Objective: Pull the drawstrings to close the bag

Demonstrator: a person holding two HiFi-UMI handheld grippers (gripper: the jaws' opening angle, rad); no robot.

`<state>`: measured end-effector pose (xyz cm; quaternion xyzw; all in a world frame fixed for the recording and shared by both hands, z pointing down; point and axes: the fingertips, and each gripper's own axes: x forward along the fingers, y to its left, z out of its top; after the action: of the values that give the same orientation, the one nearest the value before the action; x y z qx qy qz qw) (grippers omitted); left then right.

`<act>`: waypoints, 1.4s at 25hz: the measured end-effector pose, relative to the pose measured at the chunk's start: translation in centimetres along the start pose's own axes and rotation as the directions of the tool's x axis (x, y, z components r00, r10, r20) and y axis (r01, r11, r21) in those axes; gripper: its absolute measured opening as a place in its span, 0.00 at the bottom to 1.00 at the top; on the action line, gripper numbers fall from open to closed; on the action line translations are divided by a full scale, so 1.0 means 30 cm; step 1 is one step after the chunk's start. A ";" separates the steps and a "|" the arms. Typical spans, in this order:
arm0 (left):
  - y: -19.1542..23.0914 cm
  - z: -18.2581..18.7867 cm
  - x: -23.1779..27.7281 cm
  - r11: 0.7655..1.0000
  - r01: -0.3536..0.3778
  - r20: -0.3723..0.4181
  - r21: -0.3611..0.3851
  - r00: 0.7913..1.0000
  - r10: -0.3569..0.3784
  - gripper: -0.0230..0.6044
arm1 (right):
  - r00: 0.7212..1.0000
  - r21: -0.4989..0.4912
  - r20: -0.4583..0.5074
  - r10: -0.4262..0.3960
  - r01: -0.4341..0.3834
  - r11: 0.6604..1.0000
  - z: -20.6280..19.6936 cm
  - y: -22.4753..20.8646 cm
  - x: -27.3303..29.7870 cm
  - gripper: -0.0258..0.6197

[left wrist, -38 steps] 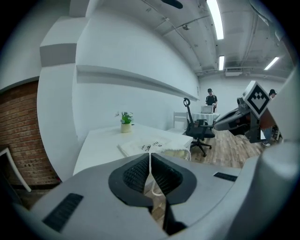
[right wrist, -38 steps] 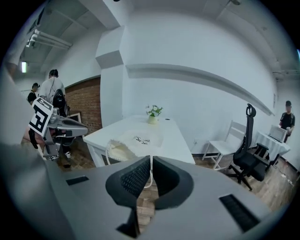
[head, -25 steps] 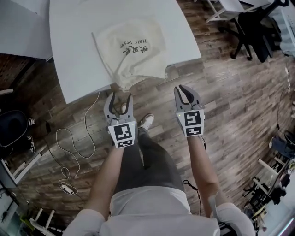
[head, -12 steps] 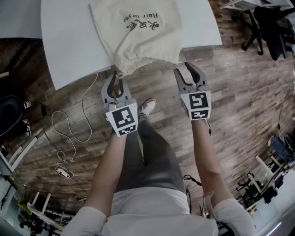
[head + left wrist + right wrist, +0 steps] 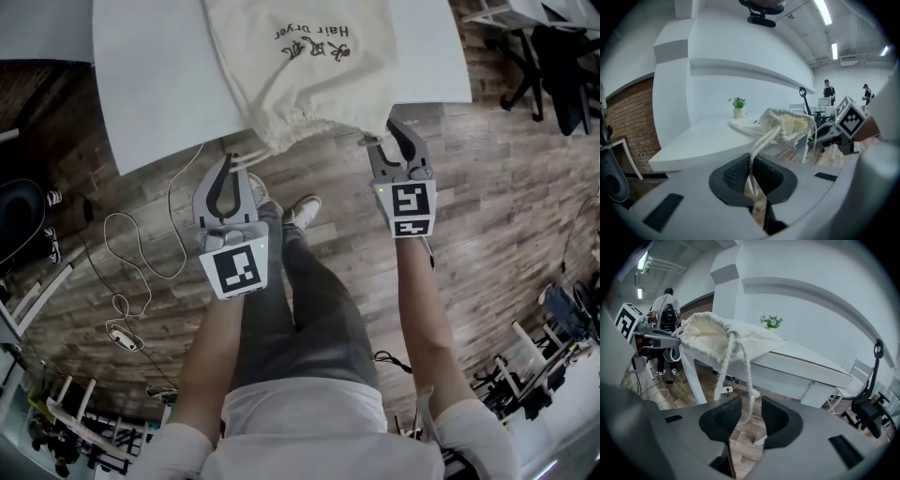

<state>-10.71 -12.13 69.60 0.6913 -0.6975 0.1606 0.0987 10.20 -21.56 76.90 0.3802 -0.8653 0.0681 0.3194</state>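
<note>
**Gripping one drawstring while the other hangs free**

The left gripper (image 5: 751, 176) has its jaws nearly together, pinching the left drawstring (image 5: 761, 140). They have just been closing, with that white cord between them. From the pads the cord runs up and away to the gathered mouth of the bag (image 5: 792, 125).

The right gripper (image 5: 751, 416) has its jaws wide apart, having just been opening. The right drawstring (image 5: 749, 376) dangles down into the gap between the pads, and neither pad presses on it.

In the head view, the left gripper (image 5: 232, 173) sits just off the near edge of the worktop (image 5: 150, 75), below the bag's mouth. The right gripper (image 5: 386, 141) is close to the same edge, beside the mouth on its right.

The cream bag (image 5: 300, 75) lies flat on the white worktop, printed side up. Its puckered mouth reaches over the near edge toward the person. Wooden floor (image 5: 487, 206) lies beneath both grippers, and a thin white cable (image 5: 141, 272) loops across it to the left.
</note>
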 end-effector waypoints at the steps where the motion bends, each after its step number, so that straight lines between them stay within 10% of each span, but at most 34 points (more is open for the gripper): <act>1: -0.005 -0.004 -0.006 1.000 0.017 -0.001 0.004 1.000 -0.017 0.09 | 1.000 -0.006 0.002 -0.003 0.003 1.000 0.004 -0.001 -0.002 0.25; 20: 0.022 -0.050 -0.071 0.992 0.113 -0.050 -0.053 0.992 -0.116 0.09 | 0.969 0.081 0.089 -0.230 0.223 0.971 0.110 -0.187 -0.190 0.13; 35: 0.141 -0.043 -0.107 0.999 0.004 -0.035 -0.041 0.999 -0.006 0.07 | 0.927 0.087 0.176 -0.331 0.320 0.943 0.292 -0.258 -0.295 0.13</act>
<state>-14.94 -8.69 69.29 0.6879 -0.6972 0.1580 0.1256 15.73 -24.71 63.70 0.5321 -0.8143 0.0027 0.2321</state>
